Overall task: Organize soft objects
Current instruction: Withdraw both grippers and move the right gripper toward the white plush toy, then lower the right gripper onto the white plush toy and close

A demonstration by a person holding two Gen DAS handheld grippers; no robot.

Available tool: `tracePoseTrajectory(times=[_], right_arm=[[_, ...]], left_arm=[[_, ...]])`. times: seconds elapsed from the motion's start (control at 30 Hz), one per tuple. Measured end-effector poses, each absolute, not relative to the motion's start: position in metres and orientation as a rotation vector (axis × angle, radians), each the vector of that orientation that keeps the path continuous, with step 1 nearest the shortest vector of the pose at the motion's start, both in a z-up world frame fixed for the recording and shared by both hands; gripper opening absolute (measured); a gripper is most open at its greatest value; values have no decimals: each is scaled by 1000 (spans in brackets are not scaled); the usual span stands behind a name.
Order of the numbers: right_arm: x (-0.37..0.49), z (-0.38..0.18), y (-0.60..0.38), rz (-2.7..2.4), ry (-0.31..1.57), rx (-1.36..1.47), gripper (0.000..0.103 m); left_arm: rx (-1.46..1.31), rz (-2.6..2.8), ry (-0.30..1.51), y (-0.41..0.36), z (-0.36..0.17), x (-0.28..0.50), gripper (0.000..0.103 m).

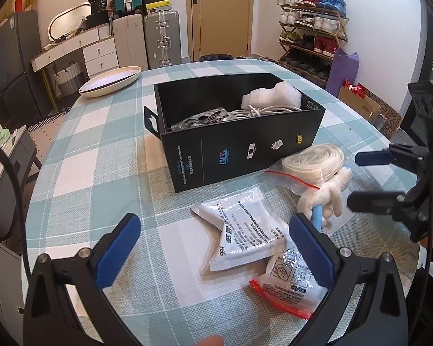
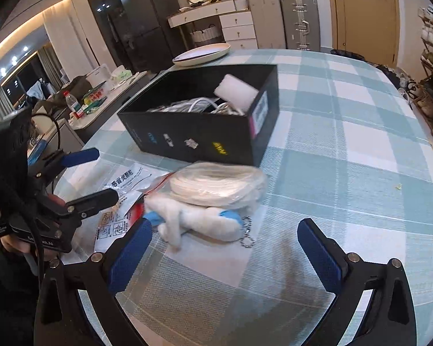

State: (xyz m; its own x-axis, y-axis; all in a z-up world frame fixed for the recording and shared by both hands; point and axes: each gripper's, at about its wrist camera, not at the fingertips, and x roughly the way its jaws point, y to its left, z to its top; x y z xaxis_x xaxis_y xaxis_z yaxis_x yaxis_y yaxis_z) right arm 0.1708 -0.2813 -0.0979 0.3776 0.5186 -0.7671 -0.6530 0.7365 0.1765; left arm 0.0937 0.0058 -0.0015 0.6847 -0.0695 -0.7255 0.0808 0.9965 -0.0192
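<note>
A black box (image 1: pixel 239 150) (image 2: pixel 193 135) stands on the checked table and holds white cables (image 1: pixel 262 111), white foam (image 1: pixel 271 93) and a silvery bag (image 1: pixel 205 118). In front of it lie a bagged white coil (image 1: pixel 311 161) (image 2: pixel 216 183), a white plush toy with blue parts (image 1: pixel 323 199) (image 2: pixel 199 222), white sachets (image 1: pixel 242 225) and a red-edged zip bag (image 1: pixel 291 291). My left gripper (image 1: pixel 213 248) is open above the sachets. My right gripper (image 2: pixel 225 248) is open just short of the plush toy; it also shows in the left wrist view (image 1: pixel 360 178).
A cream oval tray (image 1: pixel 109 82) (image 2: pixel 202 54) sits at the table's far edge. A ball chain (image 2: pixel 246 230) hangs off the plush toy. Suitcases, drawers and a shoe rack (image 1: pixel 311 34) stand beyond the table.
</note>
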Motion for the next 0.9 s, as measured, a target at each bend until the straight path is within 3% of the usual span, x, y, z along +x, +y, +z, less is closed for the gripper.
tracePoseTrajectory(times=[0.33,0.53,0.67,0.9], right_arm=[[159,-109,-262,748,886,-221,100],[153,-111,-254,771,873,-257,85],[154,-109,-256,770,870,-258,68],[156,-107,-260,795,863,-265,54]], left_arm=[[-7,-84,815,11,-2,95,103],[-9,-82,821,11,-3,97,103],[-9,-84,820,10,-3,97,103],[-8,-84,819,10,-3,97,103]])
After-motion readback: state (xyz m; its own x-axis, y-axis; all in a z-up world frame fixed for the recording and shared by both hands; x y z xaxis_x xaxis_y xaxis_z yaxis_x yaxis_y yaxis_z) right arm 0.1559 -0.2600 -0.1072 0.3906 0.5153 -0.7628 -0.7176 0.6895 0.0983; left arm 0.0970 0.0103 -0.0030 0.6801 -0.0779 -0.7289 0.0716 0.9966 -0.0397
